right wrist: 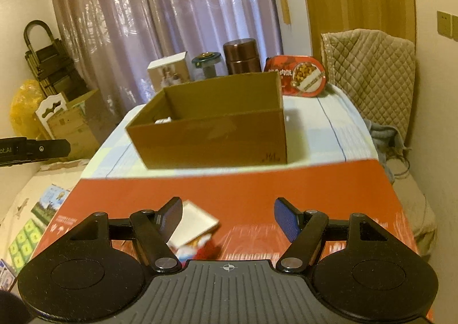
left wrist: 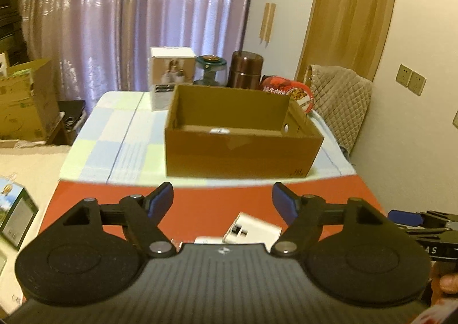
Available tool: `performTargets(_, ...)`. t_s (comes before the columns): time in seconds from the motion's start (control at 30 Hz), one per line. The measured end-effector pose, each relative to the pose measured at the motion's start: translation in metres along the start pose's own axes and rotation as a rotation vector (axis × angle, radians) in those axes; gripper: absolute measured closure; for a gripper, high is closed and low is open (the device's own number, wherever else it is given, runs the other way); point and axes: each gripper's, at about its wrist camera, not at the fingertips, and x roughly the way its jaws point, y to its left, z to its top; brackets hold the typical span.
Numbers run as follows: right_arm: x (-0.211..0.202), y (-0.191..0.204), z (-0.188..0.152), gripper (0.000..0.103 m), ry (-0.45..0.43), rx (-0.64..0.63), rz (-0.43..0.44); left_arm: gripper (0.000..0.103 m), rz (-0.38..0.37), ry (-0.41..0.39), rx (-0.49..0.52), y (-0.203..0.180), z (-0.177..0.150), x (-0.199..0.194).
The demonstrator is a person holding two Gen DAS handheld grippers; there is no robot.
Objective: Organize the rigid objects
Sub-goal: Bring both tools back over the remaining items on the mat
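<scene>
Ahead, both tools [left wrist: 223, 201] [right wrist: 228, 216] gape toward the rectangular corrugated cardboard box [left wrist: 243, 152].

Both wrist cams sit low over red surface [left wrist: 223, 198], facing fwd, sharing cardboard box [left wrist: 243, 149] ahead.

Left tongs [left wrist: 223, 201], right tongs [right wrist: 228, 215]: black linkages, blue pads, silver pivot screws, ribbed grey base.
</scene>
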Motion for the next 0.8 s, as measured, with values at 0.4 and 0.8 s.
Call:
performTargets(0.4, -0.028, 0.032, -0.05, 0.033, 0.03, -0.074, 0.015, 0.023, 0.09, 0.049, 0.029, 0.006, -0.058, -0.026)
performTargets(0.8, -0.019, 0.032, -0.06, 0.026, 0.054, -0.123, 0.01, 0.019, 0.063, 0.104, 0.078, 0.003, -0.08, -0.004)
